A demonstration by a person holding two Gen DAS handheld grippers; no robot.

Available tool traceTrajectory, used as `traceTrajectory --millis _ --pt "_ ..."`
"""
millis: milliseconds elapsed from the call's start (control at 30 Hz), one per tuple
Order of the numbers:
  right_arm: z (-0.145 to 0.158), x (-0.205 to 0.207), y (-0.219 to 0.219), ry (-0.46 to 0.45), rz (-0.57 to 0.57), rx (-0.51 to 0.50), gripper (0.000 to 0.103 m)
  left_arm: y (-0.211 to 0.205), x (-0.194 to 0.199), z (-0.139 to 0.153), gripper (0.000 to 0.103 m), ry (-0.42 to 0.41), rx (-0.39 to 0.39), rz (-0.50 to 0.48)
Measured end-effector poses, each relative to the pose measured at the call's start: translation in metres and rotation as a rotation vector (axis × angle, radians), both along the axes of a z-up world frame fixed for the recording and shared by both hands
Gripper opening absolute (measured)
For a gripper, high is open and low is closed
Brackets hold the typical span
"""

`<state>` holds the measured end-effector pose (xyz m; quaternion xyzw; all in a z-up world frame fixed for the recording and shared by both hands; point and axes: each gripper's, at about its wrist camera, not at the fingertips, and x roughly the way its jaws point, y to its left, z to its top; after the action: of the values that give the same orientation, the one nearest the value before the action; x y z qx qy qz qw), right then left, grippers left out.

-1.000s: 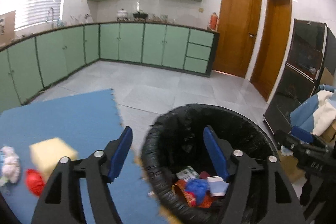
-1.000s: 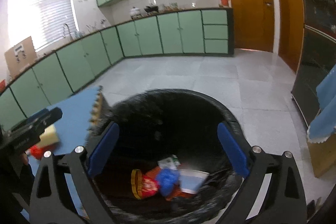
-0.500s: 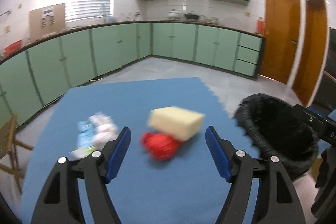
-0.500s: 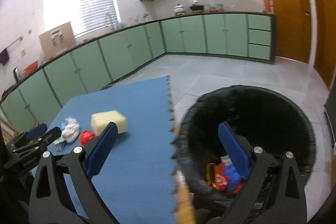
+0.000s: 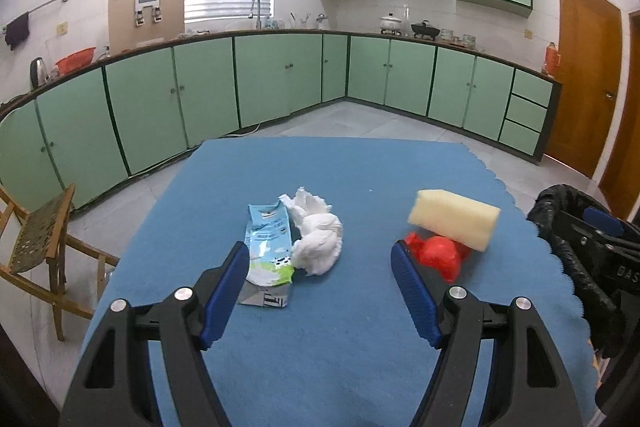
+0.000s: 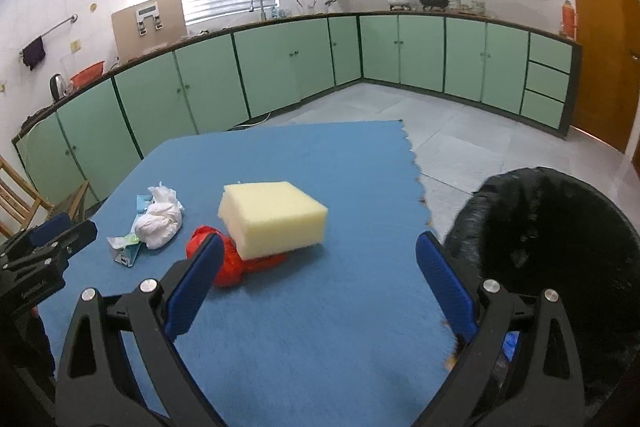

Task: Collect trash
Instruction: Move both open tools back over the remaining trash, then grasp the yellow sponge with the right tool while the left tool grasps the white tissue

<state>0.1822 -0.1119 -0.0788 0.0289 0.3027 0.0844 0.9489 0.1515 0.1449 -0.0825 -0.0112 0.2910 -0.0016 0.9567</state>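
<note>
Now both grippers hang over the blue tabletop (image 5: 340,347) with jaws spread wide and nothing between them.

Largest first: the tabletop carries all the loose trash, and a bin lined with a black bag (image 6: 560,239) stands beside its right edge. Next in size, a pale yellow sponge block (image 6: 276,217) sits near the middle, resting partly on a crumpled red wrapper (image 6: 232,263) that pokes out beneath it. To the left lies a flattened blue and white milk carton (image 5: 267,247), with a wad of white tissue (image 5: 318,239) touching its right side. The left gripper (image 5: 320,283) points at the tissue and carton; the right gripper (image 6: 316,271) points at the sponge and red wrapper, its left jaw just in front of the wrapper.
</note>
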Motion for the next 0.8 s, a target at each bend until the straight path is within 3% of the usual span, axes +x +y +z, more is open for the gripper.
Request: traceTrajectory --millis 100,233,500,567,633,800 --pt "-0.004 0.015 0.007 0.013 0.009 -0.003 0.093 0.001 0.011 -0.006 0.07 0.007 0.004 0.005" --pt "-0.009 0.029 0.019 0.04 0.031 0.007 0.082 0.003 0.026 -0.015 0.066 0.031 0.003 0.01" --pt "-0.028 0.048 0.043 0.082 0.063 -0.016 0.075 0.007 0.037 -0.028 0.061 0.054 0.001 0.008" --pt "-0.031 0.053 0.046 0.09 0.071 -0.022 0.068 0.007 0.039 -0.03 0.061 0.057 0.003 0.005" --pt "-0.037 0.058 0.047 0.112 0.084 -0.025 0.053 0.008 0.042 -0.031 0.061 0.063 0.0 0.005" --pt "-0.051 0.063 0.045 0.157 0.1 -0.003 0.044 0.007 0.053 -0.034 0.061 0.076 0.0 -0.006"
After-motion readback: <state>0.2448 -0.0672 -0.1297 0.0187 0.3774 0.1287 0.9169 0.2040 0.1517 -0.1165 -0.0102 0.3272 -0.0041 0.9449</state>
